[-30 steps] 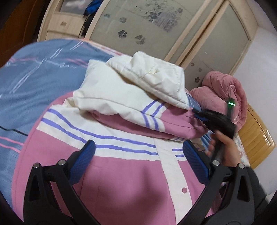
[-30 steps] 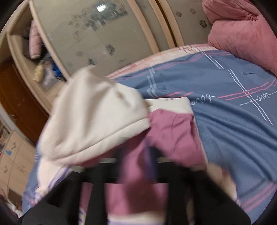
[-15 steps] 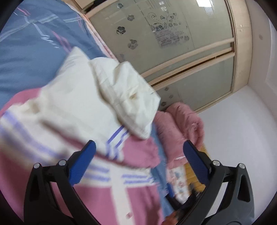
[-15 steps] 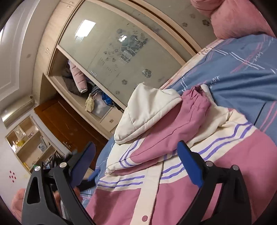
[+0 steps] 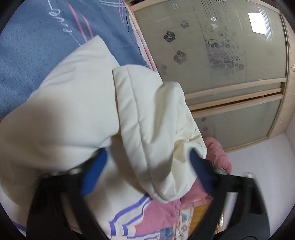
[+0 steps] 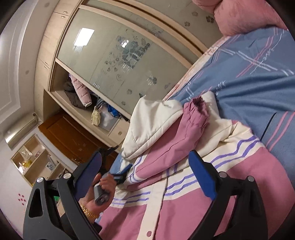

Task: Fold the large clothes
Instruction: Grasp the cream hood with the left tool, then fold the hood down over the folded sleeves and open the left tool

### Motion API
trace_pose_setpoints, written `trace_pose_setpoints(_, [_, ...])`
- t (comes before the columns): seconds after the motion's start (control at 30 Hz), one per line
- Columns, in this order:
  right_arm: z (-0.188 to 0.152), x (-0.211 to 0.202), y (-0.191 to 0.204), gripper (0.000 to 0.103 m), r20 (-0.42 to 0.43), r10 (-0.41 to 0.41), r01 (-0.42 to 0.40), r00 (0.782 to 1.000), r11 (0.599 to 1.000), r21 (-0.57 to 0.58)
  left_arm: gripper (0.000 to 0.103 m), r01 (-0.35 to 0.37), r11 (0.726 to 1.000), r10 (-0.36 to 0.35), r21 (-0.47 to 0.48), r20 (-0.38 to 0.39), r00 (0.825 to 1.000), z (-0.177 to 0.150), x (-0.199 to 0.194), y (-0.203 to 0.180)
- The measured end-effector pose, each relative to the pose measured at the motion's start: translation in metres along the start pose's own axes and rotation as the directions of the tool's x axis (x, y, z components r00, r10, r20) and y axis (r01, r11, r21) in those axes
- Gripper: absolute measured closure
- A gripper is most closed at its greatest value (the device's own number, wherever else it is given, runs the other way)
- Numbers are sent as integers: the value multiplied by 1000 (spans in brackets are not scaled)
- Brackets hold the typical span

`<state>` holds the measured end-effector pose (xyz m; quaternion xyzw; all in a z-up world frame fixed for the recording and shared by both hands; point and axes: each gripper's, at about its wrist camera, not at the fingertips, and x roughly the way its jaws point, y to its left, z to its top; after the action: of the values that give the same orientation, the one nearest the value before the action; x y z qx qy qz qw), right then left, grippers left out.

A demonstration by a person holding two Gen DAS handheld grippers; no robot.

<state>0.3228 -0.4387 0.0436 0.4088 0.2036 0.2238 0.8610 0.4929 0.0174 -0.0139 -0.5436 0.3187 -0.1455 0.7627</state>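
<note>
A pink and cream hooded jacket (image 6: pixel 184 199) with purple stripes lies on the blue bed (image 6: pixel 258 77). Its cream hood (image 6: pixel 151 121) lies folded over the chest and a pink sleeve (image 6: pixel 184 133) lies across it. My right gripper (image 6: pixel 145 175) is open and empty above the jacket's front. My left gripper (image 5: pixel 147 164) is open with its blue pads on either side of the cream hood (image 5: pixel 151 129), close against the cloth. The left gripper also shows in the right wrist view (image 6: pixel 118 175), held in a hand at the jacket's left shoulder.
A wardrobe with frosted sliding doors (image 6: pixel 118 55) runs along the far side of the bed, with an open shelf of clothes (image 6: pixel 79 92). A pink quilt (image 6: pixel 247 16) is heaped at the bed's head. A brown door (image 6: pixel 73 136) stands at the left.
My left gripper has moved forward and down onto the hood, which now fills its view. My right gripper has let the sleeve go, opened, and drawn back above the jacket front.
</note>
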Motion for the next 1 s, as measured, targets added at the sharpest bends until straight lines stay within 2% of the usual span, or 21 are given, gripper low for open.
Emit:
trace_pose_setpoints(0.03, [-1,0,0,8,-6,0,0,1000,1000,1,54,12,1000,-12,5,-8,1000,-1,1,-3])
trace_pose_setpoints(0.17, [-3,0,2,8,-28,4,-4,1000,1000,-3,56,30,999,-29,30,-24,999,4,9,-18])
trace_pose_setpoints(0.27, [-2,-1,1,8,-32,3,-3,999,1000,2,68,51,997,-49,50,-31,998,3,10,-26])
trace_pose_setpoints(0.37, [0,-4,-1,8,-33,0,0,999,1000,12,81,102,990,-101,98,-10,995,-5,2,-36])
trace_pose_setpoints(0.5, [3,-9,0,8,-18,-1,1,1000,1000,5,84,107,982,-104,154,-29,994,-24,-9,-54])
trace_pose_setpoints(0.57, [4,-11,0,8,-15,0,0,1000,1000,5,84,147,972,-139,185,-52,989,-36,-19,-63])
trace_pose_setpoints(0.77, [6,-18,1,8,-11,1,-1,1000,1000,-7,84,191,953,-168,235,-115,979,-74,-55,-78])
trace_pose_setpoints(0.93, [8,-22,-1,8,-5,0,0,1000,1000,-8,84,199,962,-174,189,-141,975,-102,-87,-48])
trace_pose_setpoints(1.0, [7,-23,-2,8,-9,0,0,1000,1000,-9,84,168,972,-146,162,-141,979,-110,-96,-27])
